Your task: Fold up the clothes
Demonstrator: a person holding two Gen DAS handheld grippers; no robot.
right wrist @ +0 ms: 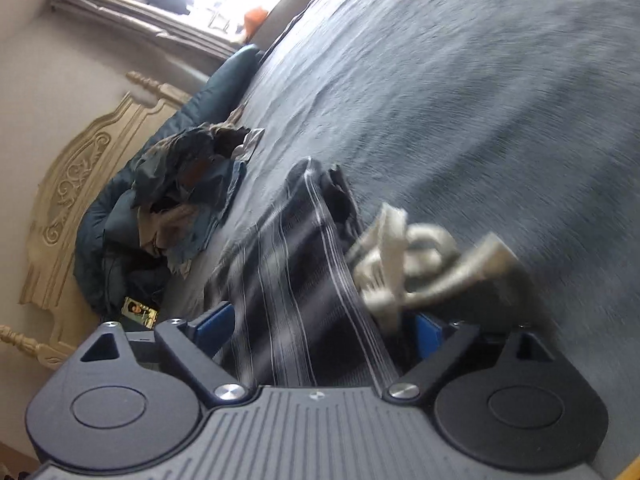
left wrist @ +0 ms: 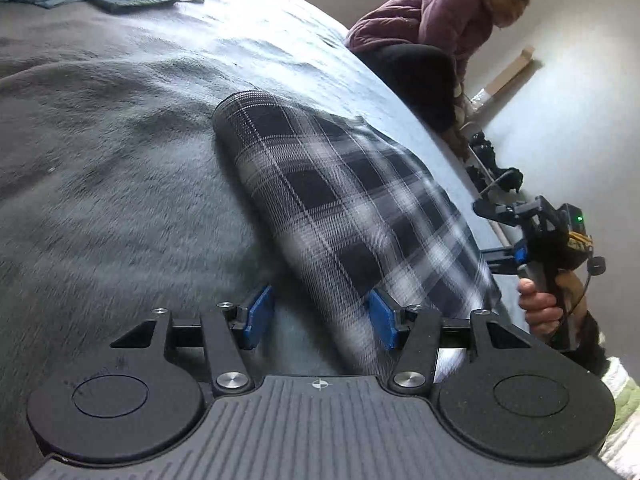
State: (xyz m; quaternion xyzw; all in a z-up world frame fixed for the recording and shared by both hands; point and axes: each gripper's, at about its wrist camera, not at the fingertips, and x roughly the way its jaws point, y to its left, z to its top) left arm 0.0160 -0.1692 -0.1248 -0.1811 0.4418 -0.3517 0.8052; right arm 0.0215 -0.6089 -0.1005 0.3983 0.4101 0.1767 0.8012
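A: That plaid garment (left wrist: pixel 340 200), dark with white checks, lies folded on the grey blanket (left wrist: pixel 120 160), close to the bed's edge. Its rounded fold points up the bed.

B: Does the left gripper (left wrist: pixel 320 320) have it?

A: No. Its blue pads (left wrist: pixel 260 312) stand apart. The cloth's near edge runs past the right-hand pad, but nothing is pinched; the other pad sits over bare blanket.

B: And the right gripper (right wrist: pixel 324 328)?

A: Spread wide. The plaid cloth passes between its blue pads (right wrist: pixel 216 320) without being pressed. A pale knotted drawstring (right wrist: pixel 408 264) lies on the garment's end there, blurred.

B: I can see that gripper from the left side too.

A: Yes, beyond the garment's far edge, with a hand (left wrist: pixel 540 304) wrapped on its handle.

B: What else is on the bed?

A: A heap of rumpled clothes (right wrist: pixel 188 200) up by a dark blue pillow (right wrist: pixel 224 92) and the carved cream headboard (right wrist: pixel 80 184).

B: Anyone else about?

A: A person in a purple quilted jacket (left wrist: pixel 432 16) bends down beside the bed, well away from the garment.
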